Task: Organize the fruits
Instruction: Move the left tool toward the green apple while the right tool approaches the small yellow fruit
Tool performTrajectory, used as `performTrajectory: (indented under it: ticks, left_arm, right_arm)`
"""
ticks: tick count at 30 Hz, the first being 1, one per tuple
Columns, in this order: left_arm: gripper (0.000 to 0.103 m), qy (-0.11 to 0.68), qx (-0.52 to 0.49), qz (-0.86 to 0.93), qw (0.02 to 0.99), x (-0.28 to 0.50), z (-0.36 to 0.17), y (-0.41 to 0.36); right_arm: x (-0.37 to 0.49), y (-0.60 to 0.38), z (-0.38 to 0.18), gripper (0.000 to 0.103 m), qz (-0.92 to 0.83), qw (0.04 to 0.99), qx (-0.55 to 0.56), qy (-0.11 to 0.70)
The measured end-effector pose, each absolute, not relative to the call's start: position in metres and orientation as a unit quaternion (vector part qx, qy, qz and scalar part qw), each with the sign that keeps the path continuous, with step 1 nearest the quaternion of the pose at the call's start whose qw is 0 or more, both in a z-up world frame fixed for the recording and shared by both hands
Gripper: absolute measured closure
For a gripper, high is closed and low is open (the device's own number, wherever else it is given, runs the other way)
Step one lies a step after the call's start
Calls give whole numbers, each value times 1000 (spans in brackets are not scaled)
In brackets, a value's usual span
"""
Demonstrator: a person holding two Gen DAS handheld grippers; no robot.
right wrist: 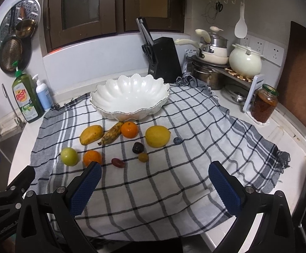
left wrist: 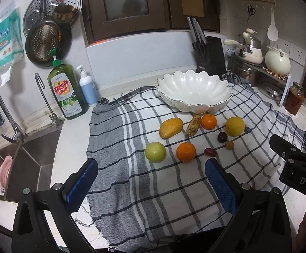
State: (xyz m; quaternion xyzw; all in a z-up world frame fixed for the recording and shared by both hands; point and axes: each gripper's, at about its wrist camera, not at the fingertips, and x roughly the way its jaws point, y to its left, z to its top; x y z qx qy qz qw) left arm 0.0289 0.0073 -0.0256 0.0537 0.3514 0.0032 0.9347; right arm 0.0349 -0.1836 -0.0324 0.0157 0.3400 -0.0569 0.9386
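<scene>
Both tools are hovering over the near part of a checked cloth (right wrist: 153, 189) that is covering the worktop (right wrist: 283, 139). The left hand-held gripper (left wrist: 150, 181) is standing wide open with nothing between its blue pads, and the right hand-held gripper (right wrist: 154, 185) is likewise spread wide and holding nothing. Beyond them the fruits are lying loose on the cloth, all outside the white scalloped bowl (right wrist: 129, 97), which is sitting empty toward the back. Just in front of the bowl a mango (right wrist: 91, 135), a spotted banana (right wrist: 112, 136), an orange (right wrist: 129, 129) and a lemon (right wrist: 158, 136) are forming a row, the banana touching the orange, with a small dark blue fruit (right wrist: 177, 140) just beside the lemon. Nearer the grippers a green apple (right wrist: 69, 156), a second orange (right wrist: 92, 158), a red grape-like fruit (right wrist: 118, 162), a small yellowish fruit (right wrist: 143, 157) and a dark plum-like fruit (right wrist: 138, 148) are lying apart from one another. A dish soap bottle (left wrist: 67, 92) and a pump bottle (left wrist: 86, 89) are standing at the cloth's left edge beside the sink (left wrist: 30, 154), and a knife block (right wrist: 164, 58) is standing behind the bowl.
</scene>
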Motion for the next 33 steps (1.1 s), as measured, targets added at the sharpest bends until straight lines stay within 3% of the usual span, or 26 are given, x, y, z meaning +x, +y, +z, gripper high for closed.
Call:
performTrajectory:
  ticks: [33]
  left_arm:
    - [3,401,52,3,915,119,-98,20]
  right_arm:
    - [121,-164,-84,0,-56,923,-9,380]
